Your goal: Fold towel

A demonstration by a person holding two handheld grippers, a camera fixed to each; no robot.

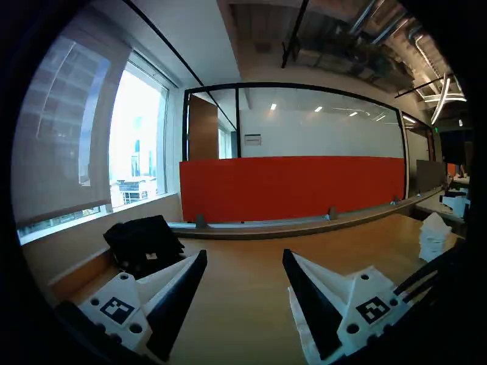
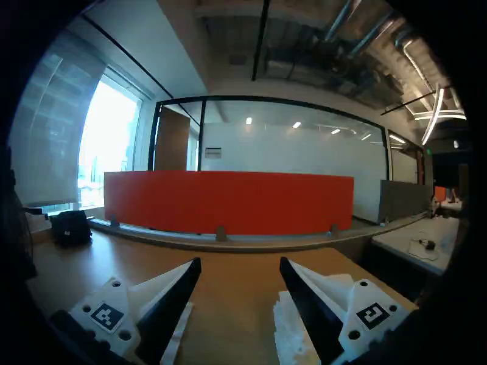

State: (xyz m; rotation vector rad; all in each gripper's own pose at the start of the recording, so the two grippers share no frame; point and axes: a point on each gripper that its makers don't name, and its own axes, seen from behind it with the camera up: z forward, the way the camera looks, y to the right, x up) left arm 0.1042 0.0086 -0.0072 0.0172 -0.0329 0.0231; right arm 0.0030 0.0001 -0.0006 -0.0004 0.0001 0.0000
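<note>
Left gripper view: a wooden table (image 1: 255, 267) runs to an orange partition (image 1: 292, 188). The left gripper (image 1: 243, 286) sits low over the table, jaws wide apart and holding nothing, with the white towel (image 1: 299, 319) under one finger. In the right gripper view, the right gripper (image 2: 239, 289) is also spread wide, and the towel lies beneath both fingers. A black bag (image 1: 143, 243) sits near the window, and a white cloth stack (image 1: 435, 234) sits opposite.
</note>
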